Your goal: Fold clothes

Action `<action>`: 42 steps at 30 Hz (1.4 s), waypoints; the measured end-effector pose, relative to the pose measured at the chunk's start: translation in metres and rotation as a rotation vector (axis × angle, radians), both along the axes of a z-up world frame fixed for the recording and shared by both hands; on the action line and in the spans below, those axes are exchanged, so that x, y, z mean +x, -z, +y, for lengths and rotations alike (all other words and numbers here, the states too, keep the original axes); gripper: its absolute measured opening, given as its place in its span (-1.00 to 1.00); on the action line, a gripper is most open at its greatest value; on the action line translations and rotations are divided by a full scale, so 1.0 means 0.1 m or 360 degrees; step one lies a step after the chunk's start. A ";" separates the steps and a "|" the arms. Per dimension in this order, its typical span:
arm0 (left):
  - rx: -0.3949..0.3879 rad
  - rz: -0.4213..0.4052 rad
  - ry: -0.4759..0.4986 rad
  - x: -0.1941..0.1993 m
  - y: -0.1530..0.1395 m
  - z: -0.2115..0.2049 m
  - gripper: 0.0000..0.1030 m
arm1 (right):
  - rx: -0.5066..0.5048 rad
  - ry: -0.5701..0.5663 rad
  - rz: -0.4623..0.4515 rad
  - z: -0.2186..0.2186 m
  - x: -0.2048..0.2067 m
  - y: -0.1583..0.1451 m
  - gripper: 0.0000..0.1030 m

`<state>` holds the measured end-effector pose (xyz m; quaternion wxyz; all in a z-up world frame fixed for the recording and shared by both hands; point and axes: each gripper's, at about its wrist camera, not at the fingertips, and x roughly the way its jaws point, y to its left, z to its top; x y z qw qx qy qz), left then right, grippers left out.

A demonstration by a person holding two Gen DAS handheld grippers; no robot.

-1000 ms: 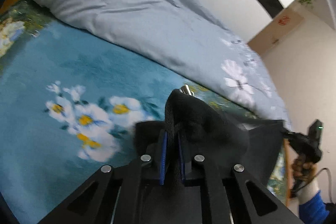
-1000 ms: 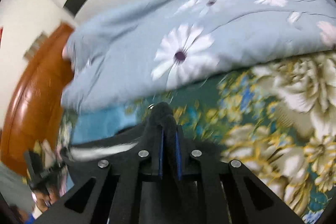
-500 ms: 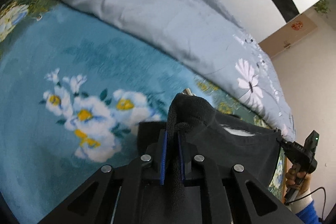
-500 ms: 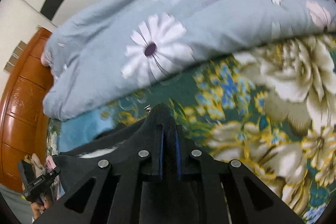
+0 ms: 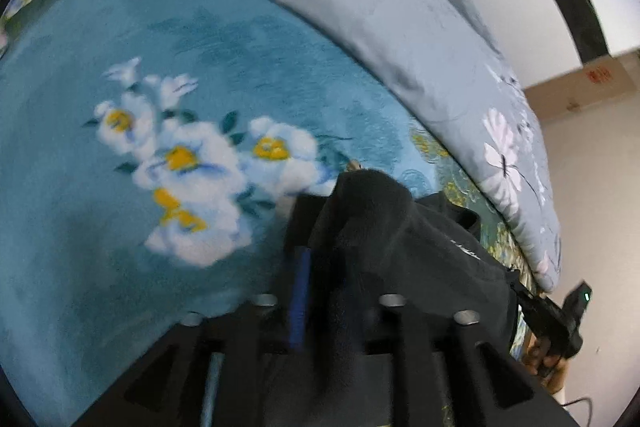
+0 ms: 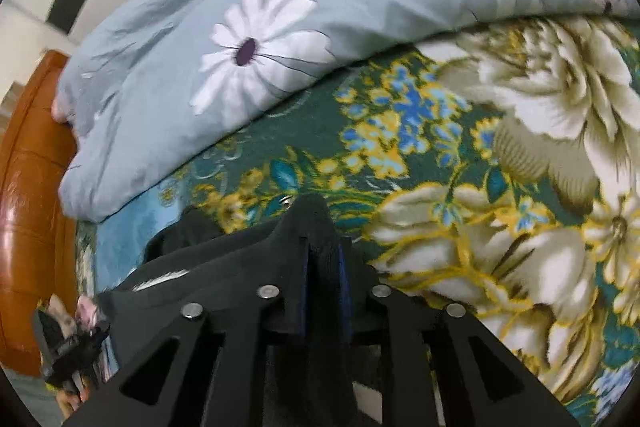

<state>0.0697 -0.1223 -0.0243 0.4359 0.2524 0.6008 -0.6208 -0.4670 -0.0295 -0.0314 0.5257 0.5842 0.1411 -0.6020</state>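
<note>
Black garment (image 5: 420, 235) stretches lengthwise between left gripper (image 5: 332, 267) and right gripper (image 6: 324, 267), both jaws opening around it.

bed with floral blanket (image 5: 100, 267), grey-blue flowered duvet (image 6: 280, 7), dark garment (image 5: 440, 247) lying on it

Matt black garment (image 5: 404, 227); plush blanket (image 5: 100, 227); glossy wood headboard (image 6: 28, 211)

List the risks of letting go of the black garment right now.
1. Both grippers' jaws are opening with the black garment bunched between them; the left gripper is wider, so the release may go lopsided.
2. Cloth draped over the right gripper may snag.
3. The edge may land against the grey quilt.
</note>
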 end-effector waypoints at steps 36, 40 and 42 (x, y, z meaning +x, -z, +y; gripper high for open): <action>0.0146 0.0398 -0.0486 -0.48 0.63 1.48 0.34 | -0.0376 0.0401 -0.0844 1.07 0.70 0.75 0.50; 0.0098 0.0666 -0.0497 -0.51 0.58 1.53 0.39 | -0.0385 0.0417 -0.0848 1.03 0.73 0.75 0.49; 0.0063 0.0600 -0.0452 -0.57 0.54 1.52 0.39 | -0.0381 0.0396 -0.0845 1.05 0.75 0.75 0.49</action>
